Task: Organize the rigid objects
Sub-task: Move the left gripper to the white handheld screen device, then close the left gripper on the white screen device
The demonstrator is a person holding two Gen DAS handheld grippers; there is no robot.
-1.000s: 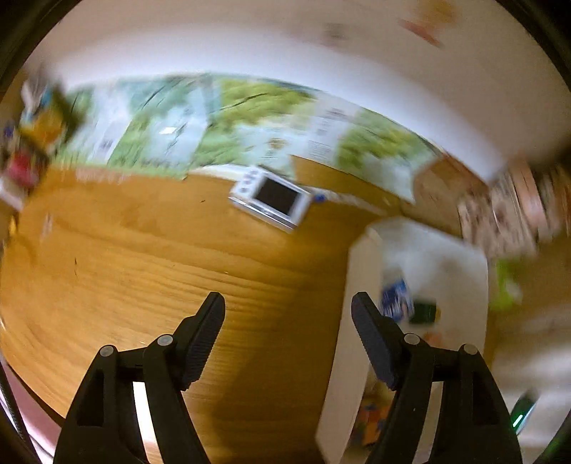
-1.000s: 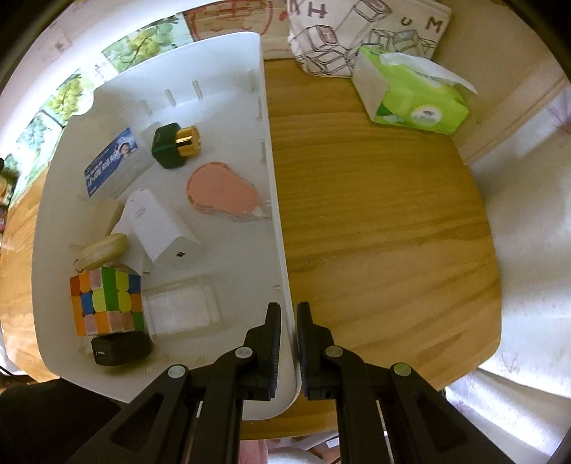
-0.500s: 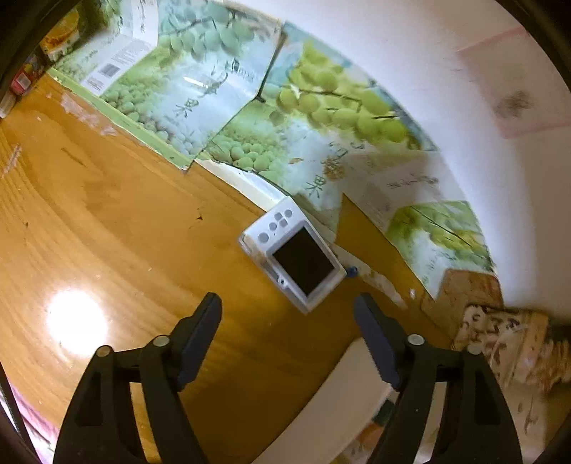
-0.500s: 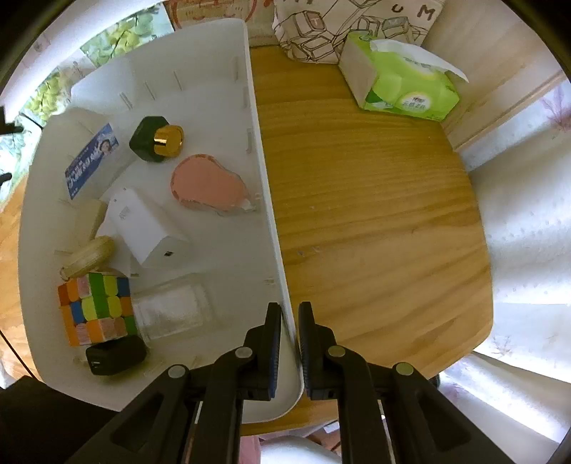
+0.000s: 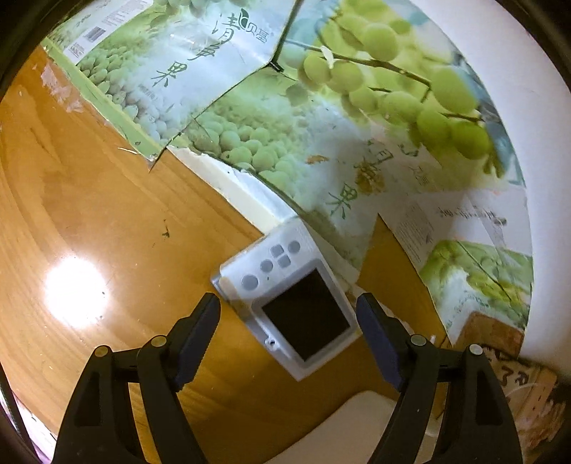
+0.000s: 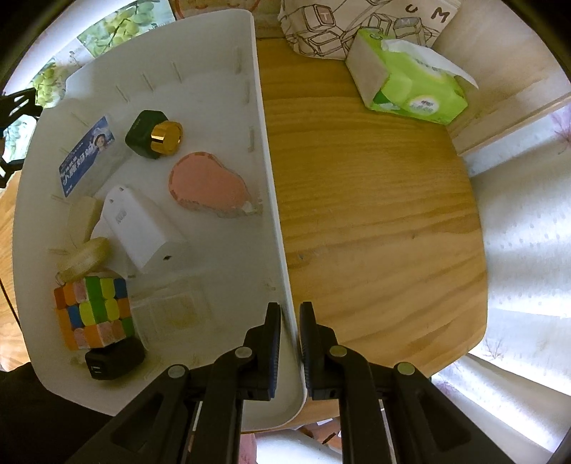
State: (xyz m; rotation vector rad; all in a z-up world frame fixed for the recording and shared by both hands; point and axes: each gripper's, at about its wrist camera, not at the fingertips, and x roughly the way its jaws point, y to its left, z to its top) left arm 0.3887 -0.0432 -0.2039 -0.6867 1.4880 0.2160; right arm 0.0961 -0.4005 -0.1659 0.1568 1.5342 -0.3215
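Observation:
A small white camera (image 5: 292,303) with a dark screen lies face down on the wooden table, near the wall. My left gripper (image 5: 289,314) is open, its fingers on either side of the camera, just above it. My right gripper (image 6: 289,321) is shut on the near right wall of a white bin (image 6: 271,200). The bin holds a colour cube (image 6: 94,312), a white charger (image 6: 142,228), a pink tape dispenser (image 6: 207,185), a dark green bottle with gold cap (image 6: 153,134), a black adapter (image 6: 114,362), a clear box (image 6: 171,310) and a blue card (image 6: 85,155).
Grape-printed cardboard sheets (image 5: 321,107) lean along the wall behind the camera. A corner of the white bin (image 5: 357,428) shows below the left gripper. A green tissue pack (image 6: 410,78) and a printed bag (image 6: 357,25) sit at the table's far side. The table edge curves at right.
My left gripper has moved forward and down toward the camera, which now lies between its open fingers. My right gripper still holds the bin wall; the bin shifted slightly.

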